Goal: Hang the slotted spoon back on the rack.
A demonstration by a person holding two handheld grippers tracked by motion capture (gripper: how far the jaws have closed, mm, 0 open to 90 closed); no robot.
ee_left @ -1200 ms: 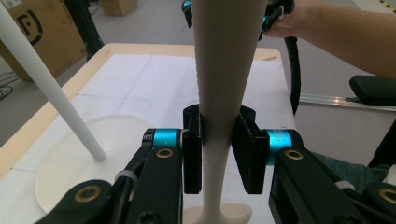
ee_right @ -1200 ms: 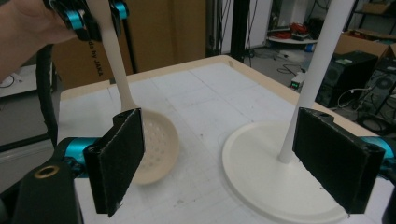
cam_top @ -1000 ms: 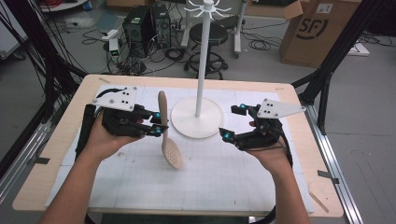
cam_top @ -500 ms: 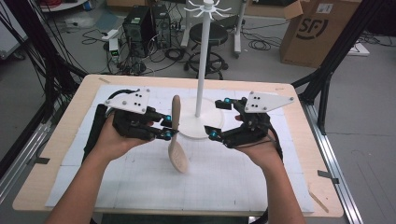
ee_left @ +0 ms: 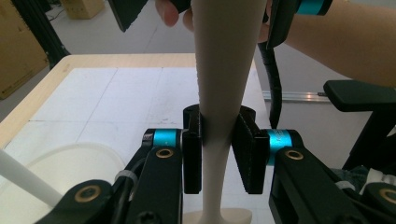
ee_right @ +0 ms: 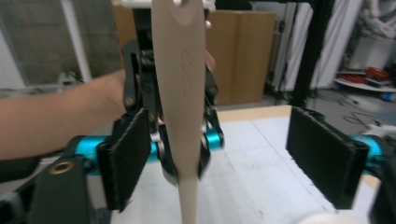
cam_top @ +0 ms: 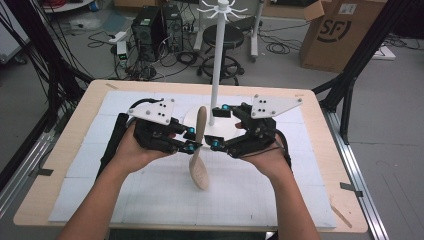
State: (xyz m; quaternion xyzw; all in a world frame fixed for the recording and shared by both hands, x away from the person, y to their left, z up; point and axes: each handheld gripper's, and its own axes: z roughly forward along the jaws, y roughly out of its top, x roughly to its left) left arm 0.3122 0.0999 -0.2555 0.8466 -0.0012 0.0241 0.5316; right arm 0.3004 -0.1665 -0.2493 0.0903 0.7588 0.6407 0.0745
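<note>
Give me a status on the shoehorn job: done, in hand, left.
Done: the left gripper has the wooden shoehorn clamped, off the table. In hand: the right gripper, jaws just closing, stands open around it. Left: presumably hanging it on the white hook stand.

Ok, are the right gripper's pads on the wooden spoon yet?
Apart. In the right gripper view the right gripper stands open, with clear gaps between both pads and the wooden spoon, which the left gripper holds.

Spoon (cam_top: 199, 150) (upright) before stand (cam_top: 216, 70), between claws
</note>
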